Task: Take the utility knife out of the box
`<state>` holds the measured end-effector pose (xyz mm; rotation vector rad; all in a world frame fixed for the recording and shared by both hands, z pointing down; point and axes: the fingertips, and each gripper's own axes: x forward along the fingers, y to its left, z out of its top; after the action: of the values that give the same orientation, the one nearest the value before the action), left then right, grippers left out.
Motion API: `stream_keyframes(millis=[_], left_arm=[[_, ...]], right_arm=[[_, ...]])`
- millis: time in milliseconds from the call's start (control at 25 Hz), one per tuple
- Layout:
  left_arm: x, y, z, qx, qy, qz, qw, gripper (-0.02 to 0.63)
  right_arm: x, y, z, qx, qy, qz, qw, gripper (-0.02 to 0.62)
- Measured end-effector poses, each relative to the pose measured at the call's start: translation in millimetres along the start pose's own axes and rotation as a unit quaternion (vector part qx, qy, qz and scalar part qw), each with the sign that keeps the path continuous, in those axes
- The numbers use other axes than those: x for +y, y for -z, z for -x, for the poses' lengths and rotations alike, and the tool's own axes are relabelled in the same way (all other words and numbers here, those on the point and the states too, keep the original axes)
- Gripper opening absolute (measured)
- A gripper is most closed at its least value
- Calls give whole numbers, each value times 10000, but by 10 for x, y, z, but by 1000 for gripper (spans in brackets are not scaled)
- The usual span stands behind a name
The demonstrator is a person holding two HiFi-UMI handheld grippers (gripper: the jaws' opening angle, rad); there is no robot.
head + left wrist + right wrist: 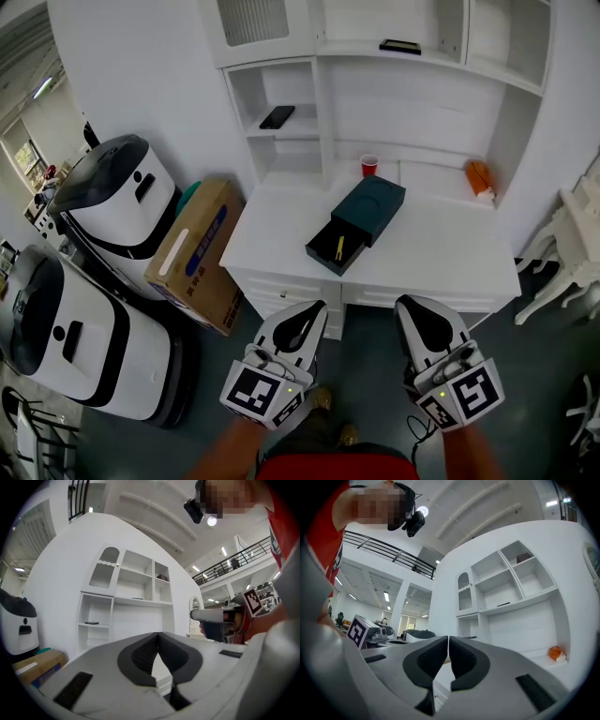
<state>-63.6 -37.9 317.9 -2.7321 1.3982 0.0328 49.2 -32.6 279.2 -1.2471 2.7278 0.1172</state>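
Both grippers are empty with their jaws closed. The left gripper (309, 314) is showing its pads meeting at the tips in its own view, and the right gripper (412, 311) is holding its pads together with only a hairline between them. Both are pointing roughly level toward the white surface (441, 258) and hanging short of its front edge, so nothing is lying under either pair of jaws yet.

The box (372, 206) is sitting ahead of both grippers on the surface, its drawer (322, 253) pulled out toward the person. A thin yellow strip is lying inside the drawer. It is small in the head view but is probably the knife (339, 247). It is lying well ahead of the jaws and between the two grippers: ahead and a little right of the left jaws, ahead and further left of the right jaws. That is making the left gripper the nearer one, though not by much.

The knife's long axis is running nearly away from the person, close to the line both pairs of jaws are pointing along. Jaws coming in on that line would therefore be meeting it end-on. The coming reach is likely calling for open jaws dropping in from above, straddling the knife across its narrow width. Neither gripper view is showing the drawer's inside.
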Motion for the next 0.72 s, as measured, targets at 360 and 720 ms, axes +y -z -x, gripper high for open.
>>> stream_keyframes(millis=[360, 720], left_arm=[[484, 87, -555, -113, 102, 46, 9999, 7], [995, 243, -1103, 36, 296, 118, 9995, 14]], right_arm=[[-432, 134, -549, 34, 166, 47, 9998, 15], [-829, 202, -1176, 54, 358, 136, 9993, 15]])
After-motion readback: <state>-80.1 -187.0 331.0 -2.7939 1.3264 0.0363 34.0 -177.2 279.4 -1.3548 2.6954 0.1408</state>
